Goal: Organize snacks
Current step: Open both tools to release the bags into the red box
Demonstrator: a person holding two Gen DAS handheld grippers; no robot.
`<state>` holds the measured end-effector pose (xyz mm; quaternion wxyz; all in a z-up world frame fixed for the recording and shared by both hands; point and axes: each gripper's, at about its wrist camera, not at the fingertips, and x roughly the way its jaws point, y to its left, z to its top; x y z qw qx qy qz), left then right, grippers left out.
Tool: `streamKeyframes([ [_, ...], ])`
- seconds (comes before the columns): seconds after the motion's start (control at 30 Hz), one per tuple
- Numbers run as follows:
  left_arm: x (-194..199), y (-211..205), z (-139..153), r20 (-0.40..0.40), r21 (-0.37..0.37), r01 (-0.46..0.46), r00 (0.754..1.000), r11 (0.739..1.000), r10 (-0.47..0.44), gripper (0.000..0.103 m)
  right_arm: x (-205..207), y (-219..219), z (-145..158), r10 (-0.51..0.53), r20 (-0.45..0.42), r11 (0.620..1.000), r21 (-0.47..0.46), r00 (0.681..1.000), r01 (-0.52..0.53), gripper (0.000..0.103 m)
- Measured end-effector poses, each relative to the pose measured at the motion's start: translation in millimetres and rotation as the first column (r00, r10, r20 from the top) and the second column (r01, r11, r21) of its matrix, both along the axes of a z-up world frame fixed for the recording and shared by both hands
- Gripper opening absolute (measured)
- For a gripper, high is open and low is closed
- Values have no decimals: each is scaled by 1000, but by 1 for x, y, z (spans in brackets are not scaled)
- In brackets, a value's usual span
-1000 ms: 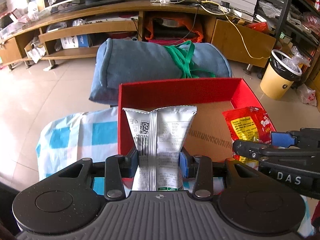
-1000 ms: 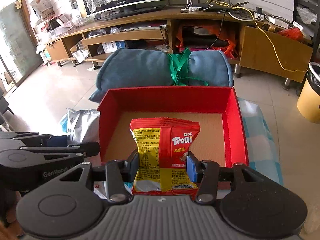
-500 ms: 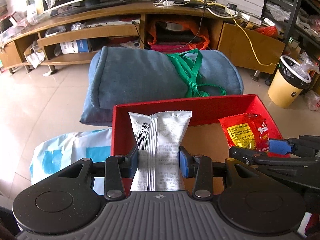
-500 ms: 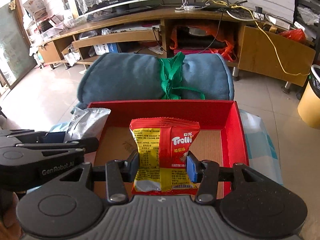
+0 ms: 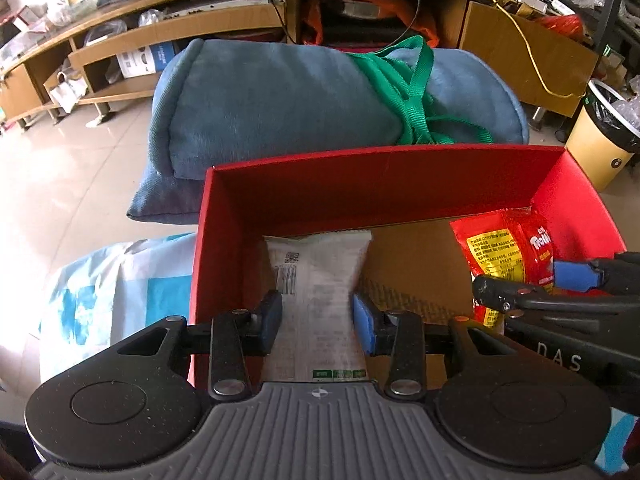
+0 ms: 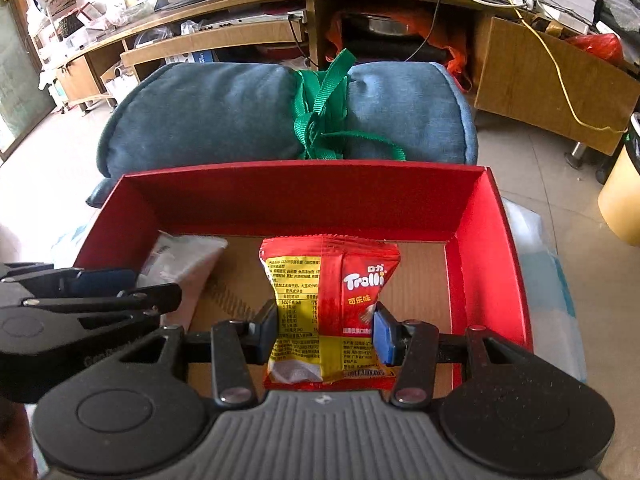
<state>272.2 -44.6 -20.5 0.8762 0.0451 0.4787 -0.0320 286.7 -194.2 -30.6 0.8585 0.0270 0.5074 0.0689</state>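
A red open box [image 5: 360,184] [image 6: 304,196] with a cardboard floor lies in front of me. My left gripper [image 5: 317,322] is shut on a silver-white snack packet [image 5: 318,280] and holds it inside the box at its left side. My right gripper [image 6: 325,332] is shut on a red and yellow Trolli packet [image 6: 332,292] and holds it inside the box at the right of centre. Each gripper shows in the other's view: the right one [image 5: 560,292] with its red packet [image 5: 504,248], the left one [image 6: 92,292] with its silver packet [image 6: 184,256].
A rolled blue cushion [image 5: 280,100] [image 6: 224,116] tied with a green strap [image 6: 320,120] lies just behind the box. A blue and white checked cloth [image 5: 116,280] covers the surface under the box. A yellow bin [image 5: 600,140] stands at the far right. A wooden TV cabinet [image 6: 400,12] runs along the back.
Both grippers have moved forward and down with their packets, from in front of the box's near edge to inside the box. The silver packet now sits lower, near the box floor.
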Motion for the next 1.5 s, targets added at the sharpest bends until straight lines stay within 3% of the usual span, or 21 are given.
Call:
streamKeyframes([
  [0.27, -2, 1, 0, 0, 11, 7, 1000, 1000, -7, 52, 3, 2, -10, -5, -22, 1000, 5, 1000, 6, 49],
  [0.5, -5, 2, 4, 11, 12, 3, 1000, 1000, -3, 66, 0, 2, 0, -14, 15, 1000, -19, 1000, 14, 56],
  [0.73, -10, 7, 18, 41, -2, -9, 999, 1000, 9, 73, -4, 0, 17, -26, 51, 999, -19, 998, 27, 60],
  [1.5, -53, 15, 63, 119, -40, 1, 993, 999, 3, 80, -49, -2, 73, -42, 149, 999, 28, 988, 38, 62],
])
